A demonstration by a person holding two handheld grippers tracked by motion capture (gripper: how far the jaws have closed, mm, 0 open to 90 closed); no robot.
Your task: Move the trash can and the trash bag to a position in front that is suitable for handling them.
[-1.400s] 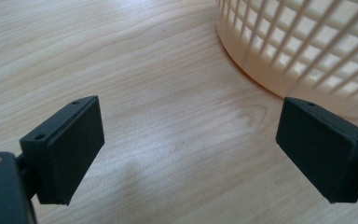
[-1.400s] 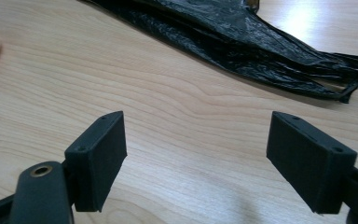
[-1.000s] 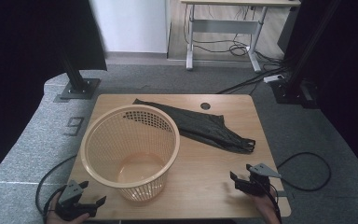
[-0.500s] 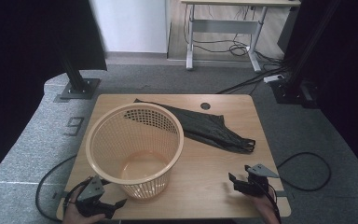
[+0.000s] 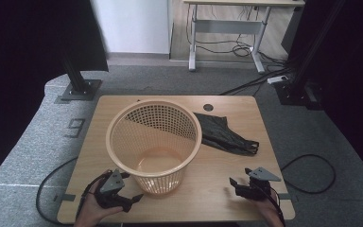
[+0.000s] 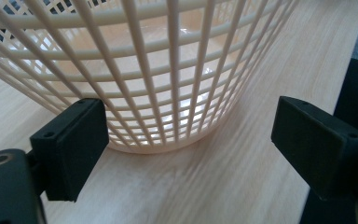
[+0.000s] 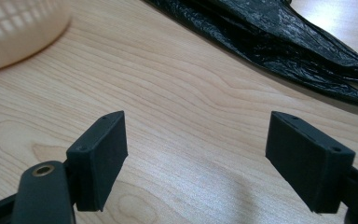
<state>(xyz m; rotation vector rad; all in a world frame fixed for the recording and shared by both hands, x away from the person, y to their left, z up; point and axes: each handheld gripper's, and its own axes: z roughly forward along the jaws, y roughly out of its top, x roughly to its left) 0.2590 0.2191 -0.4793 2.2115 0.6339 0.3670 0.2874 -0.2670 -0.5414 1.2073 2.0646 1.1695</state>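
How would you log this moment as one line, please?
left gripper: open, at basket base | right gripper: open, over table | black bag: flat behind basket

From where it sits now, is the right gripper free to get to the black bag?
Probably yes. The right gripper is open, and only bare table lies between it and the black bag; the basket stands off to the side.

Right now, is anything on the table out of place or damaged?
Nothing looks damaged. The basket stands upright and empty. The black plastic bag lies crumpled and flat behind it, partly hidden by the basket, not inside it.
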